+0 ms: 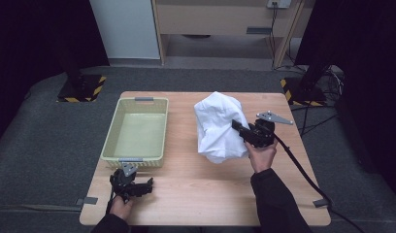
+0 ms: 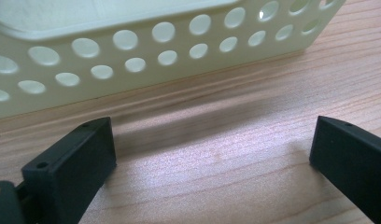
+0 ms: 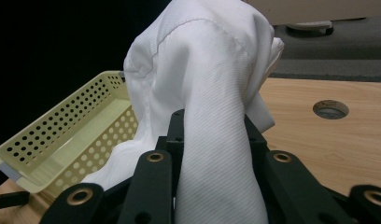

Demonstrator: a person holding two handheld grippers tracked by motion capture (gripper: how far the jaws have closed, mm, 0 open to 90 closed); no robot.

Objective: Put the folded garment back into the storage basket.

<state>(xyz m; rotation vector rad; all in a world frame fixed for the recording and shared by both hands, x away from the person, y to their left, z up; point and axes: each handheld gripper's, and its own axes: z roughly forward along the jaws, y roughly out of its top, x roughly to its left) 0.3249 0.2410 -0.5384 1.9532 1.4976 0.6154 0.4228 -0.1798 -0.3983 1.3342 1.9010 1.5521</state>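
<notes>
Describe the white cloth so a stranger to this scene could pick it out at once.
Start at the wooden table and find the pale yellow perforated basket on its left half. To the right of the basket, the white cloth hangs bunched from the right gripper, whose jaws are shut on it. It is the one soft, white, crumpled thing there.

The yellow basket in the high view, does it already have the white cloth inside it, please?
No; the yellow basket holds nothing, and the white cloth hangs from the right gripper beside it.

overhead forward-down, 2 close claw views, basket [image 1: 138,131] shared
</notes>
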